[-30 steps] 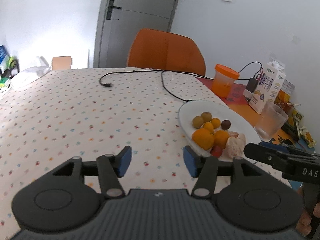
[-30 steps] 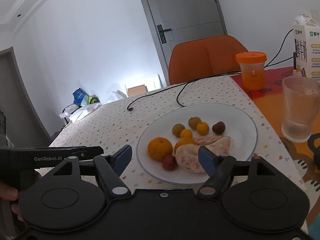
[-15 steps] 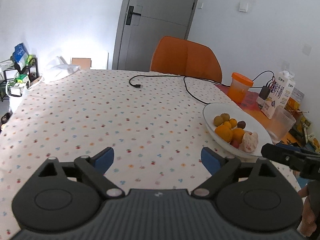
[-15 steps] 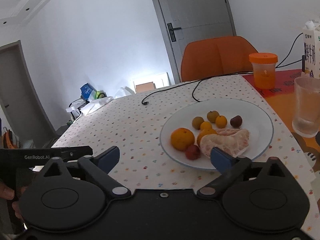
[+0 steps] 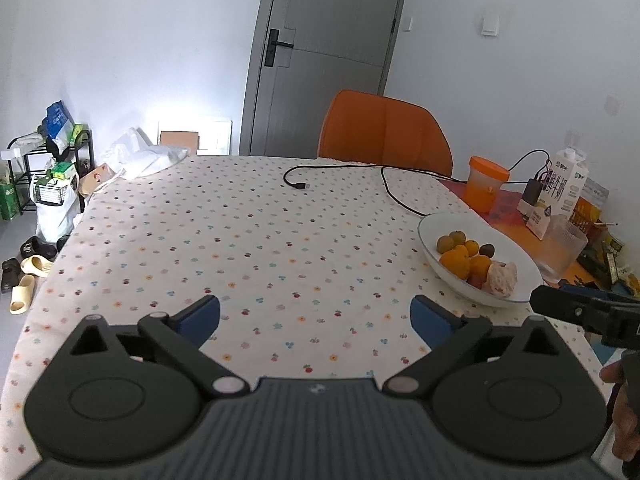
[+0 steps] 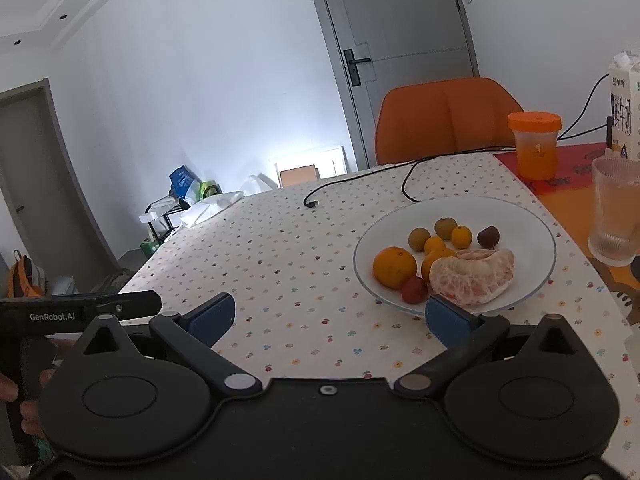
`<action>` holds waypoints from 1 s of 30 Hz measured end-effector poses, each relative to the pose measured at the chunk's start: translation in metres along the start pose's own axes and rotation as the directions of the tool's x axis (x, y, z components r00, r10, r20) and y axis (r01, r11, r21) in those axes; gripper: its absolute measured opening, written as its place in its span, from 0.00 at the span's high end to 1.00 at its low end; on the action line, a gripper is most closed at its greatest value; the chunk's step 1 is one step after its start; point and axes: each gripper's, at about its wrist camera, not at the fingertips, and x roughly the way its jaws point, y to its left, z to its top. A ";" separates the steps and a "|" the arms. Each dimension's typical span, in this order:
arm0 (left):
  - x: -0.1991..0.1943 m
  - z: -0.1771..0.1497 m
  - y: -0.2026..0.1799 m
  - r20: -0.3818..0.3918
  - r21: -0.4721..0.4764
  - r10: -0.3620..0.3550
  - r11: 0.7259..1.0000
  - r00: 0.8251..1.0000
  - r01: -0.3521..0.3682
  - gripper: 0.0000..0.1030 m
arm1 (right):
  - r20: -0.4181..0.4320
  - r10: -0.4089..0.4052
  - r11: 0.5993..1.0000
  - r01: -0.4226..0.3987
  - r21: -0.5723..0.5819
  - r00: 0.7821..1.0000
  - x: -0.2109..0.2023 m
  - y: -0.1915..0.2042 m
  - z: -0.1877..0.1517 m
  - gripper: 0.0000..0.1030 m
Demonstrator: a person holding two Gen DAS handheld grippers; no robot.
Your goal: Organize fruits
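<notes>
A white plate [image 6: 532, 220] [image 5: 524, 268] holds several fruits: a large orange [image 6: 394, 267] [image 5: 455, 262], a peeled pomelo piece [image 6: 472, 277] [image 5: 502, 277], small oranges, two brownish-green round fruits, a red fruit [image 6: 414, 289] and a dark one [image 6: 488, 236]. My left gripper [image 5: 315, 316] is open and empty over the dotted tablecloth, left of the plate. My right gripper [image 6: 328, 314] is open and empty, near the plate's front-left rim.
A black cable [image 5: 384, 178] lies across the far table. An orange-lidded cup [image 6: 535, 144], a milk carton [image 6: 624, 104] and a ribbed glass [image 6: 614, 210] stand right of the plate. An orange chair [image 5: 384, 132] is behind the table.
Both grippers have opened wider and drawn back and up from the plate. The fruits have not moved.
</notes>
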 end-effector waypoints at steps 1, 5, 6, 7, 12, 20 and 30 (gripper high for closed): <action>-0.003 0.000 0.001 -0.002 -0.003 -0.001 1.000 1.000 0.001 0.00 | 0.002 -0.001 1.000 0.001 -0.005 1.000 -0.002 0.002 0.001 0.00; -0.017 0.000 0.001 0.003 0.001 -0.006 1.000 1.000 0.006 0.00 | 0.007 0.000 1.000 0.000 -0.019 1.000 -0.011 0.009 0.001 0.00; -0.021 0.001 0.000 0.006 0.006 -0.009 1.000 1.000 0.009 0.00 | 0.006 0.000 1.000 0.000 -0.020 1.000 -0.012 0.010 0.001 0.00; -0.025 0.001 -0.001 0.014 0.012 -0.014 1.000 1.000 0.014 0.00 | 0.004 -0.001 1.000 0.001 -0.021 1.000 -0.013 0.012 0.000 0.00; -0.043 0.003 -0.002 0.040 0.020 -0.006 1.000 0.999 0.006 0.00 | 0.000 0.009 1.000 -0.009 -0.027 1.000 -0.019 0.019 -0.003 0.00; -0.058 0.005 0.006 0.043 -0.005 0.000 1.000 0.999 0.000 0.00 | 0.000 0.018 0.999 -0.018 -0.042 1.000 -0.028 0.028 -0.005 0.00; -0.082 -0.001 0.006 0.052 0.038 0.027 0.999 0.998 -0.029 0.00 | 0.001 0.024 0.999 -0.024 -0.044 1.000 -0.044 0.039 -0.009 0.00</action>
